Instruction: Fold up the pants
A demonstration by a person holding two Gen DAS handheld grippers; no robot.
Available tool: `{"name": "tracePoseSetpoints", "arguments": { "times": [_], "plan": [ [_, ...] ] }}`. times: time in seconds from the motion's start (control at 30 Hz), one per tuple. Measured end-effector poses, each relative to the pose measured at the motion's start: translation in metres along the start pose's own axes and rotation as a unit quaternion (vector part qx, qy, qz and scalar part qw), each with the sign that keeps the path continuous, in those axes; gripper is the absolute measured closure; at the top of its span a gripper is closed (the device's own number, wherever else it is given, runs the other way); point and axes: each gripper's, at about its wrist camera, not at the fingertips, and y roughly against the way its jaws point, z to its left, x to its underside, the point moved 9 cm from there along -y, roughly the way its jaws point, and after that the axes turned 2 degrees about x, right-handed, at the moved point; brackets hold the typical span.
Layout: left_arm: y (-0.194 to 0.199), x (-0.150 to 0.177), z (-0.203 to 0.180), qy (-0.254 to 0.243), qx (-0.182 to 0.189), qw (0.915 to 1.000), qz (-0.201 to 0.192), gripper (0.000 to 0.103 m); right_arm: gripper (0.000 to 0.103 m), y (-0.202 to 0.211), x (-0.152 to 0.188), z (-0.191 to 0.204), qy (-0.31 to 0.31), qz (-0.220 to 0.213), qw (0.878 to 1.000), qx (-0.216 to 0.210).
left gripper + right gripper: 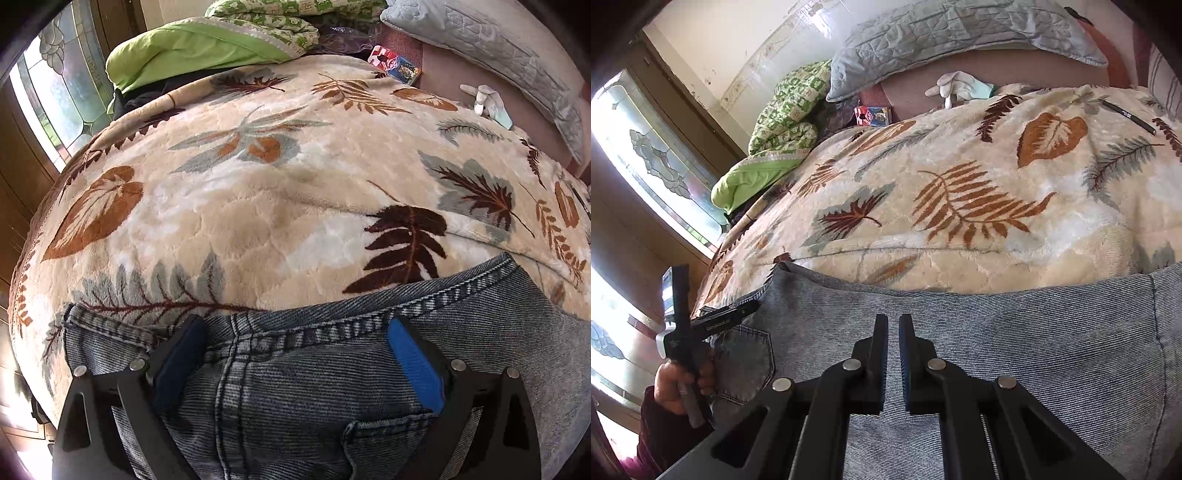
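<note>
Grey-blue denim pants lie on a leaf-patterned blanket on a bed. In the left wrist view my left gripper is open, its blue-padded fingers resting on the denim on either side of the centre seam near the waistband. In the right wrist view my right gripper is shut with only a thin slit between its pads, over the pale folded denim; no cloth shows between them. The left gripper also shows there at the left, over a back pocket.
A green quilt and a grey pillow lie at the head of the bed. A small colourful box, white gloves and a black pen lie near the blanket's far edge. A window is at the left.
</note>
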Motion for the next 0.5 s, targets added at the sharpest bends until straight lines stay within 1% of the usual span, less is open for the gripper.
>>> {"name": "tracePoseSetpoints", "arguments": {
  "times": [0.13, 0.23, 0.3, 0.4, 0.5],
  "plan": [
    [0.013, 0.001, -0.002, 0.001, -0.007, 0.9998, -0.018, 0.005, 0.095, 0.013, -0.004, -0.004, -0.009, -0.018, 1.0, -0.002],
    [0.042, -0.002, -0.012, -0.006, 0.008, 0.9981, -0.061, 0.005, 0.095, 0.026, -0.006, -0.007, -0.006, -0.034, 0.999, 0.001],
    [0.064, -0.006, -0.025, -0.019, 0.018, 0.9951, -0.096, 0.005, 0.095, 0.035, -0.008, -0.012, -0.006, -0.045, 0.999, 0.004],
    [0.094, -0.006, -0.056, -0.046, 0.055, 0.988, -0.137, 0.005, 0.095, 0.047, -0.012, -0.027, -0.018, -0.058, 0.998, 0.013],
    [0.11, -0.002, -0.094, -0.074, 0.099, 0.9805, -0.153, 0.005, 0.095, 0.059, -0.012, -0.048, -0.041, -0.065, 0.997, 0.021]
  ]
}}
